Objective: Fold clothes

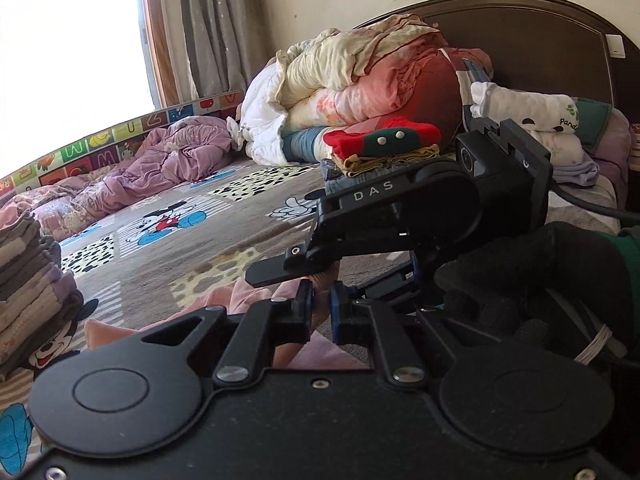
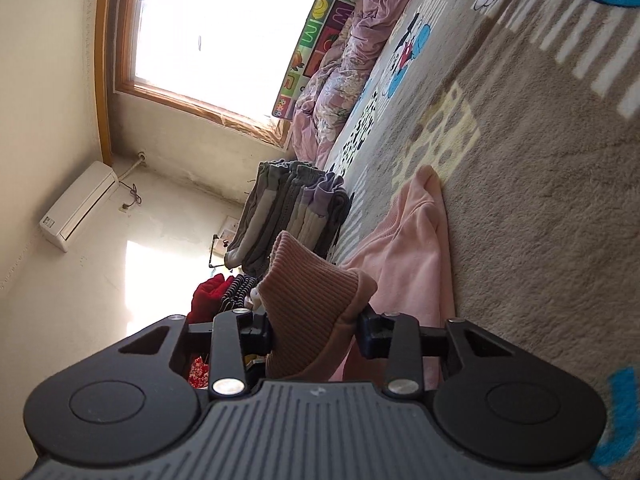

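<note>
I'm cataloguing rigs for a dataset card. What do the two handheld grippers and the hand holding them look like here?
Both are black, with two round discs and silver-riveted linkage bars. The left gripper has blue-edged finger pads. The right gripper has a grey ribbed top; from the left wrist view it carries white "DAS" lettering, a boxy black camera and a black cable. The hand wears a black knit glove and a green sleeve.

Left tool: matt black plastic with bright metal pivot screws. Right tool: the same finish, grey ribbed housing. Pink garment: soft fleece-like cloth with a ribbed knit cuff. Bed cover: short-pile plush, matt, printed. Headboard: dark wood, semi-gloss.
</note>
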A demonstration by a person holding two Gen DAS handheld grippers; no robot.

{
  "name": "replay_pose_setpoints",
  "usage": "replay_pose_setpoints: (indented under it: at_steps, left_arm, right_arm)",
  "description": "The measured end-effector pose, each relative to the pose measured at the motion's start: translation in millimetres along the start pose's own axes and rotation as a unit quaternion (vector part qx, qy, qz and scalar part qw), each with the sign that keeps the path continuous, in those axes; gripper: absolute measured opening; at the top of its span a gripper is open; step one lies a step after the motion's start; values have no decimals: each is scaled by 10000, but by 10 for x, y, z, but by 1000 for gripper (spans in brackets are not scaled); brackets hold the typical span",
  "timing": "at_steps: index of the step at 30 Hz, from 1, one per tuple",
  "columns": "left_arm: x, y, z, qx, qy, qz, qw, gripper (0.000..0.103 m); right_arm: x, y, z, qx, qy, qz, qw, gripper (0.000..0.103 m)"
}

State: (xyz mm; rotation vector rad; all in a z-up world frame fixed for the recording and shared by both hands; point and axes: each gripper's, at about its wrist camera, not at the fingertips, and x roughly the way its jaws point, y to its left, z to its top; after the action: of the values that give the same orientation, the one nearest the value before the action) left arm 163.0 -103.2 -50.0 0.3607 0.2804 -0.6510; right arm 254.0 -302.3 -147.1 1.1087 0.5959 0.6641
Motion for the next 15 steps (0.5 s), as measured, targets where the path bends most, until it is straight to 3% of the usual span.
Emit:
replay_pose_setpoints:
  at_steps: [2,5,9,12,15]
  left_arm:
    - [10,-62,-6,113,-11,13,9999,8]
    - [69,-77,-62,-48,134,-288,9995,7]
    - [-181,-18,-25,-169,-22,-208,9996,10]
    - [-552,307,-116,-685,-78,212,9974,23]
    - [-1035,766,-442,-1588,172,879,9832,24]
  right_arm:
    - [-82,-23,-9,60,-82,-19,9999,39]
    - [-92,-61,1,-119,-160,-381,9991,39]
    - [-66,-232,2,146,-260,-538,9981,38]
    - [-48,-202,-28,-4,-250,-583,9980,34]
    - [-46,-162,-5,-44,-260,-444,9987,30]
